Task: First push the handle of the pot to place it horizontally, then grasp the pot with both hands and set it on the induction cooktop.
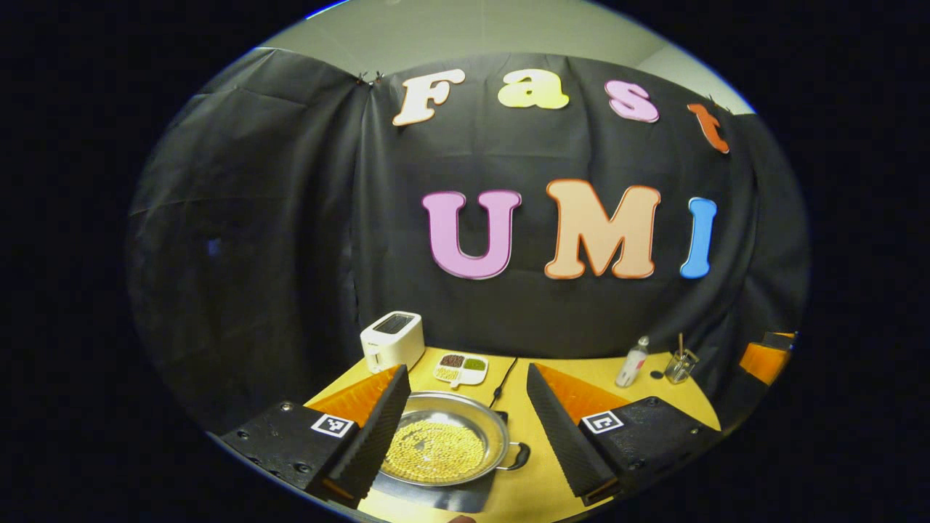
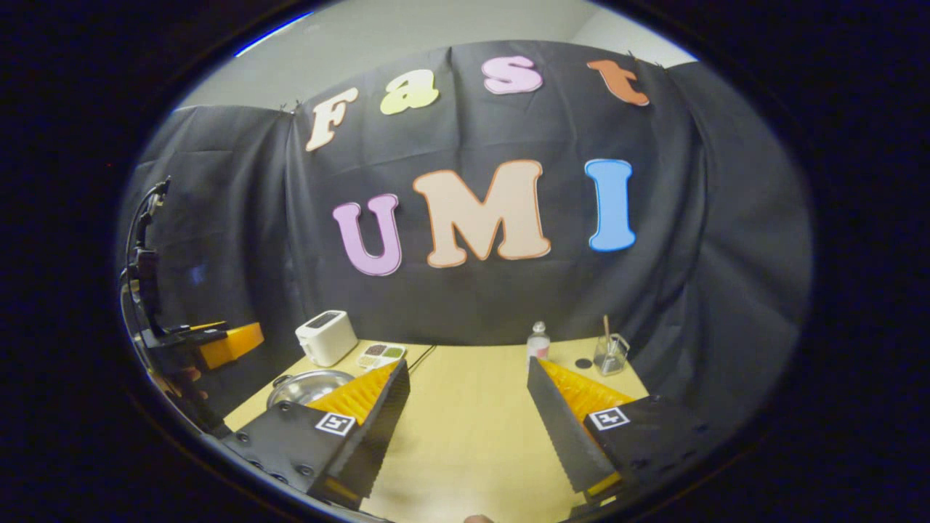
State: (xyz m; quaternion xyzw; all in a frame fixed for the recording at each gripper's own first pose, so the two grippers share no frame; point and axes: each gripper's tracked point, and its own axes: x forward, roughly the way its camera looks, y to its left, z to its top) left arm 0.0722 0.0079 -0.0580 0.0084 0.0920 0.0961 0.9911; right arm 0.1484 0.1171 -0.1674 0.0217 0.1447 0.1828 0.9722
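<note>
Your left hand-held gripper (image 1: 465, 428) hovers wide open and empty, just above the pot (image 1: 443, 447), which already sits on the dark induction cooktop (image 1: 450, 497), its side handle (image 1: 517, 456) level toward your right. The task looks finished. Your right hand-held gripper (image 2: 468, 421) is likewise spread, holding nothing, over bare counter (image 2: 465, 436), the pot (image 2: 309, 386) off to its left.

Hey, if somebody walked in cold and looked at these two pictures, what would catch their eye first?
Most likely the shiny metal pot full of small yellow beads, sitting on the dark induction cooktop right between the open fingers of the left gripper. Next, the white toaster at the back of the yellow table, with a divided dish of grains beside it. The right gripper hangs open over bare tabletop.
</note>
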